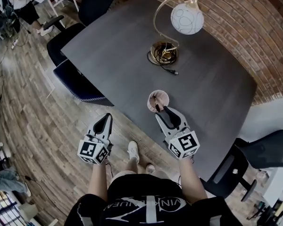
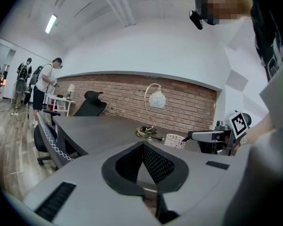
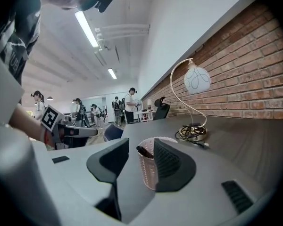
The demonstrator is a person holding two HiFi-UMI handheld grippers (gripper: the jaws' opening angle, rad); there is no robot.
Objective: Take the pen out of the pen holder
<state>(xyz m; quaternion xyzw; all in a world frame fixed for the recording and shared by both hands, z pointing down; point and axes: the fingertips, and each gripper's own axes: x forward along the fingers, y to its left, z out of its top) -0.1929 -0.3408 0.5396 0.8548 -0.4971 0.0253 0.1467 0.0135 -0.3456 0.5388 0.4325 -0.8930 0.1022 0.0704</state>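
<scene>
A pink mesh pen holder stands near the front edge of the dark grey table. A dark pen leans inside it, its top just above the rim. My right gripper is open right behind the pen holder, whose near side lies between the jaws; the pen's top shows in the gap. Neither jaw touches the pen. My left gripper is shut and holds nothing, off the table's edge over the wooden floor. In the left gripper view the pen holder and the right gripper show at the right.
A gold arc lamp with a white globe and a coiled cable at its base stands farther back on the table. Office chairs flank the table; another chair is at the right. A brick wall lies behind. People stand far off.
</scene>
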